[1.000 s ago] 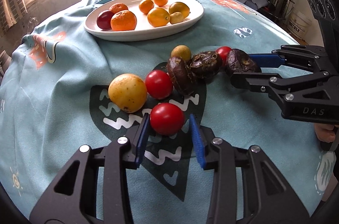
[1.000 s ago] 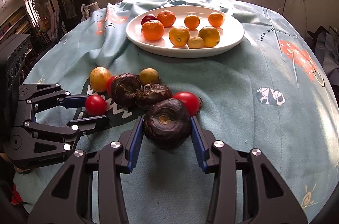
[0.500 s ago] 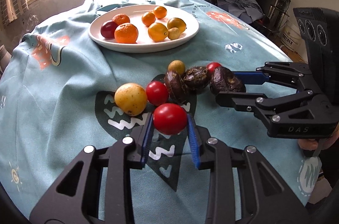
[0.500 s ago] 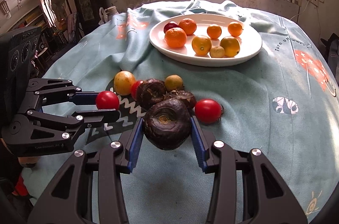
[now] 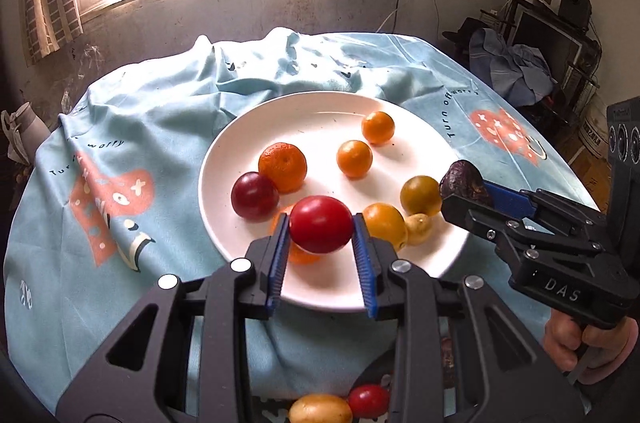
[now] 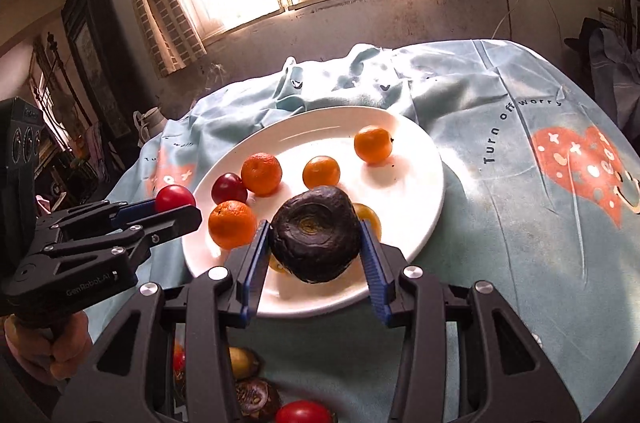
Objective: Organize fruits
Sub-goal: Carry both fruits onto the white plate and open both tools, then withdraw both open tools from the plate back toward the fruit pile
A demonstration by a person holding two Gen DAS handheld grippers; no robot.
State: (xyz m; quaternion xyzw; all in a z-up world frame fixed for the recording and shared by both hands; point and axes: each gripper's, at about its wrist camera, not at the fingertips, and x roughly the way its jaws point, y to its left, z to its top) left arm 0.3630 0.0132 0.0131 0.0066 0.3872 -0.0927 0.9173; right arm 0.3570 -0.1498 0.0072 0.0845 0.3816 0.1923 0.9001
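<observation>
Tomato (image 5: 321, 223): pinched between the blue pads of the left gripper (image 5: 320, 229), held in the air over the near part of the plate (image 5: 320, 111). A second ago it sat on the cloth among the loose fruit.
Dark fruit (image 6: 316, 234): wrinkled, clamped in the right gripper (image 6: 316, 243), held over the plate's near side. A second ago it was low, by the pile.
Left gripper: fingers closed to the tomato's width; it has risen and moved forward to the plate.
Right gripper: fingers closed on the dark fruit; it too has moved to the plate, just right of the left one.
Plate: white, bearing oranges (image 5: 282, 167), a plum (image 5: 254, 196) and yellowish fruits (image 5: 420, 195); same load as before.
Loose fruit: a yellow one (image 5: 320, 409) and a red one (image 5: 368, 400) lie on the cloth, now at the bottom edge of the left view.
Cloth (image 5: 120, 127): light blue, printed, rumpled beyond the plate.
</observation>
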